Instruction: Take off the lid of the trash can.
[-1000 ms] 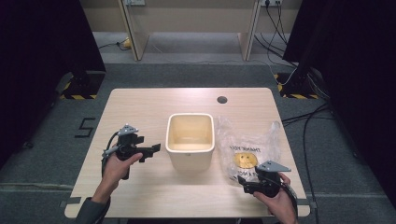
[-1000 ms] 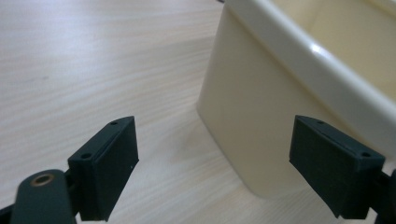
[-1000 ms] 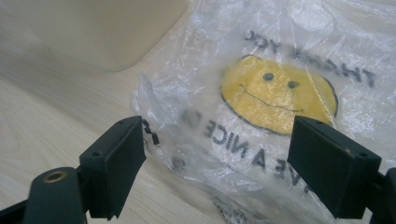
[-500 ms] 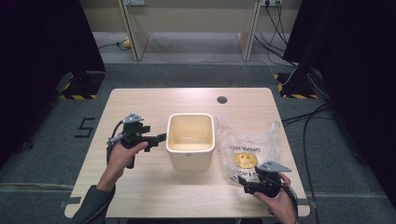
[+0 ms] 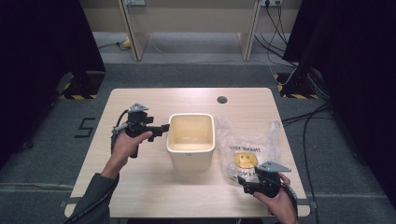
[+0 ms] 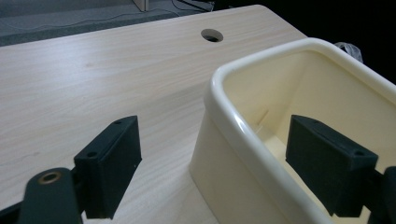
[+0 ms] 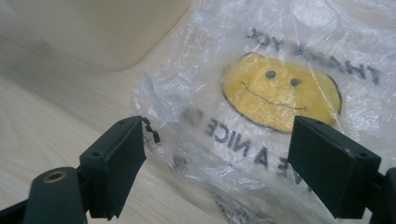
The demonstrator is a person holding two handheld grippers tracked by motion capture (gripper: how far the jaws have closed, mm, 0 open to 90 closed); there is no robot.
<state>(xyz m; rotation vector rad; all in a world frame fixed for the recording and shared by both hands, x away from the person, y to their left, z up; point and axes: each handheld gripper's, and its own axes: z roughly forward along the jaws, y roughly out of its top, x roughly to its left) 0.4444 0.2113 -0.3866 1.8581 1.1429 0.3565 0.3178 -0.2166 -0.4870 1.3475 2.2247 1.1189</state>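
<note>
Desk [image 5: 140, 186] stock: 1 cream bin [image 5: 191, 140], 1 plastic bag [image 5: 250, 149].
Bin, centre, rigid, likely light; take its rim, straddled untouched by open left hand-held gripper [image 5: 161, 129]. Bag, right, soft, slippery; pinch its edge before open right hand-held gripper [image 5: 243, 179].

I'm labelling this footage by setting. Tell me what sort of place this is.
Probably a lab or recording studio: a pale wooden table with a round cable hole stands on grey carpet, ringed by black curtains, with loose black cables trailing over the floor.
</note>
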